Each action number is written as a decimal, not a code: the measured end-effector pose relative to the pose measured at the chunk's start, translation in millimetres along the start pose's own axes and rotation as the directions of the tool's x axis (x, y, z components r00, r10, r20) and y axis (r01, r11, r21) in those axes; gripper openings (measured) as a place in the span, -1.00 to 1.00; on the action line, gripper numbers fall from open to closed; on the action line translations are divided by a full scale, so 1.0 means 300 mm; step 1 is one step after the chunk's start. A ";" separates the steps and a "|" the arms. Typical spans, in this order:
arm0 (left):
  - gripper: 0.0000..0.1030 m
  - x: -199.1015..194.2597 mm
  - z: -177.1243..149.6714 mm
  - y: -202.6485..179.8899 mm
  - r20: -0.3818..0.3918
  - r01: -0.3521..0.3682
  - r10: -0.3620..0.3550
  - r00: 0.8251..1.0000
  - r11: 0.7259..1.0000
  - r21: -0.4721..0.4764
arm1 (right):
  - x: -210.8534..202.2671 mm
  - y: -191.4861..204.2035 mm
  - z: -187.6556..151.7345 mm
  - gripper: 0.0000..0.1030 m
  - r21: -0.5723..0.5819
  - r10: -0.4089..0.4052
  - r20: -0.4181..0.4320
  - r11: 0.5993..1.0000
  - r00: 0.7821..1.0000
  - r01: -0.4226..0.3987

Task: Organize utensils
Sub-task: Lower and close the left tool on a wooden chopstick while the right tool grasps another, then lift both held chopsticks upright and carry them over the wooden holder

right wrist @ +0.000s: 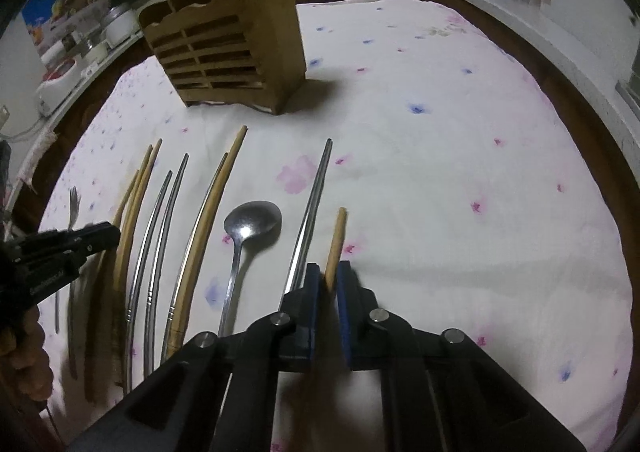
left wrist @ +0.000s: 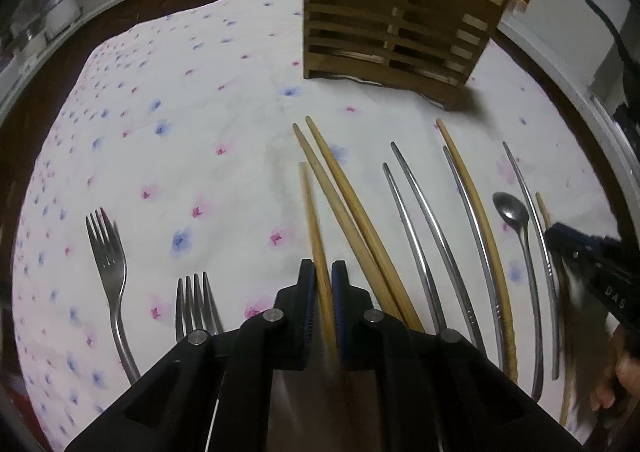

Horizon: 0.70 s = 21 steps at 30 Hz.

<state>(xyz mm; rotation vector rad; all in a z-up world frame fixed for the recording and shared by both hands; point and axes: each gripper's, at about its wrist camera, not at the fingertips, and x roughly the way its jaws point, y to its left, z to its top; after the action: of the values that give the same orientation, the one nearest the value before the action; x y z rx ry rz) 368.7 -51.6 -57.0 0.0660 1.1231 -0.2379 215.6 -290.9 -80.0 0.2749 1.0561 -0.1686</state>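
Slatted wooden utensil holder [right wrist: 224,48], contents hidden.

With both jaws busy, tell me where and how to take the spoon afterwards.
Grip the spoon by its thin handle, about midway down, coming from above with the jaws across it. It lies flat on the cloth, bowl toward the wooden holder; the steel chopstick beside it probably leaves little room.

My left wrist camera looks steeply down, close over the flower-printed white cloth [left wrist: 192,124]; my right does likewise further right. Both share the slatted wooden utensil holder [left wrist: 384,32] [right wrist: 224,48] and steel spoon [left wrist: 514,220] [right wrist: 250,228].
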 end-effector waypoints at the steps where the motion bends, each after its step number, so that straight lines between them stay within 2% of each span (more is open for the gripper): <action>1: -0.92 -0.005 -0.003 0.009 -0.001 0.008 -0.008 1.000 1.000 -0.009 | -0.004 -0.004 0.001 -0.88 0.014 0.021 0.002 1.000 1.000 -0.021; 6: -0.92 -0.093 -0.032 0.030 0.059 0.061 -0.059 0.997 0.997 -0.035 | -0.089 -0.019 0.007 -0.88 0.051 0.084 0.065 0.995 0.994 -0.088; 11: -0.92 -0.211 -0.075 0.039 0.117 0.105 -0.099 0.988 0.994 -0.042 | -0.171 0.000 -0.005 -0.88 0.029 0.102 0.109 0.994 0.989 -0.106; 13: -0.92 -0.268 -0.098 0.055 0.154 0.152 -0.141 0.978 0.987 -0.060 | -0.205 0.005 -0.014 -0.88 0.026 0.129 0.130 0.991 0.983 -0.134; 15: -0.92 -0.330 -0.127 0.067 0.191 0.169 -0.153 0.970 0.983 -0.071 | -0.246 0.015 -0.025 -0.88 0.011 0.131 0.160 0.991 0.978 -0.135; 21: -0.91 -0.503 -0.230 0.130 0.306 0.252 -0.210 0.929 0.962 -0.104 | -0.342 0.040 -0.043 -0.88 -0.010 0.147 0.222 0.989 0.964 -0.148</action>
<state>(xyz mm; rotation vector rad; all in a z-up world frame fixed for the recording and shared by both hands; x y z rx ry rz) 254.5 21.8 45.9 -0.2246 0.8469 -0.3655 158.5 -274.9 5.6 0.3321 0.8093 -0.0670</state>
